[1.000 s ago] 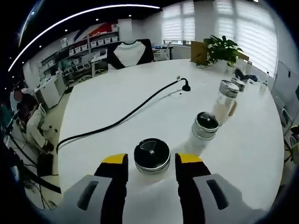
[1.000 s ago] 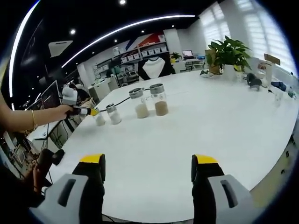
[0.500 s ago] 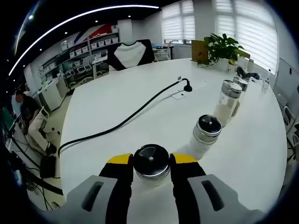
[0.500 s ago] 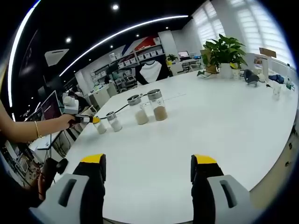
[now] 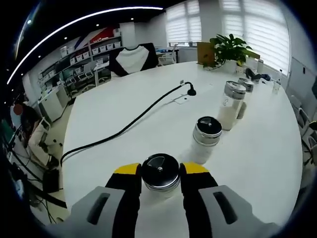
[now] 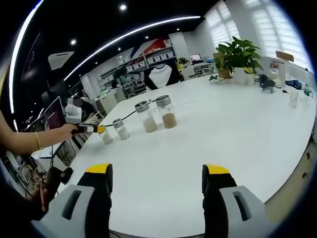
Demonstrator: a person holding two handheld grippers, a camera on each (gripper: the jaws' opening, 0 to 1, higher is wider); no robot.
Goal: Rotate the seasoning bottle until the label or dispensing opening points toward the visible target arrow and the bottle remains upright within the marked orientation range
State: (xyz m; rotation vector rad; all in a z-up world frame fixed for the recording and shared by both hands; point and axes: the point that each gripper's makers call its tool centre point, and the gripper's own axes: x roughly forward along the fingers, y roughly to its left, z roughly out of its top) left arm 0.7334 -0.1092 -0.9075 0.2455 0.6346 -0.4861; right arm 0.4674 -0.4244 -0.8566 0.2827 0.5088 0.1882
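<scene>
Spanning both views, the broad white round table (image 5: pixel 124 99) carries our row of jars. We clamp the left gripper (image 5: pixel 159 171) on the nearest small glass seasoning bottle with a steel lid (image 5: pixel 160 171), ready to twist it upright. Our right gripper (image 6: pixel 156 173) hangs open, unused.

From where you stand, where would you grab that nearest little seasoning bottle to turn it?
I'd take the nearest seasoning bottle by its round metal cap, coming in level from the near side, as the left gripper does now, one jaw on each side. The cap is round and wider than the body, so it likely gives two even contact points. The bottle stands upright on the white table, which suits twisting about its axis.
</scene>
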